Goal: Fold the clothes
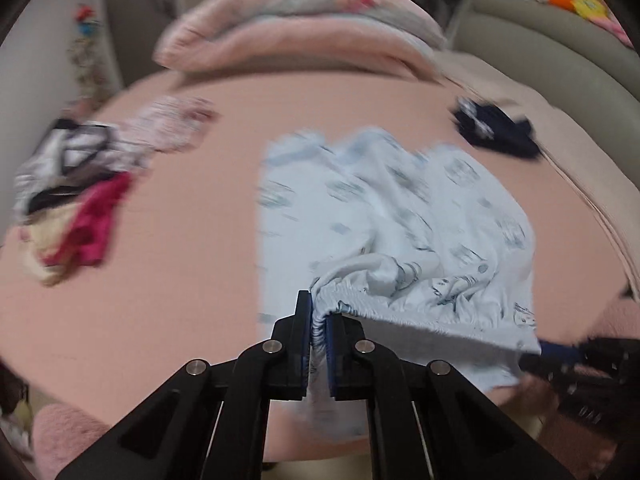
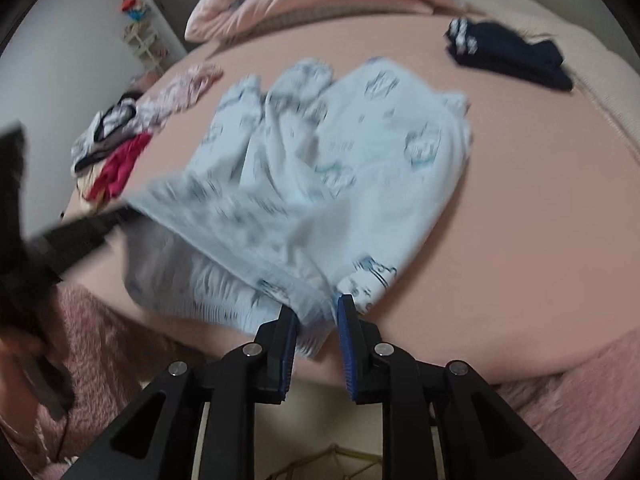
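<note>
On the bed: a pale blue printed cotton garment with a gathered elastic waistband (image 1: 400,216) lies spread on the pink bed sheet (image 1: 180,240), waistband end at the near edge of the bed.
Left gripper (image 1: 319,320): jaws pressed together on the bunched waistband, cloth squeezed between the blue pads.
Right gripper (image 2: 318,312): jaws spread a little, with the garment's near hem (image 2: 312,320) lying between them; whether the pads grip it cannot be told.
Left of the garment: a loose heap of white, black, cream and magenta clothes (image 1: 72,204) near the bed's left edge.
Beyond the garment, to its right: a dark navy folded piece with white marks (image 2: 508,54), well apart.
Beyond the garment, at the bed's far end: a rolled pink quilt (image 1: 296,40).
Sharpness: both views are motion-blurred.
</note>
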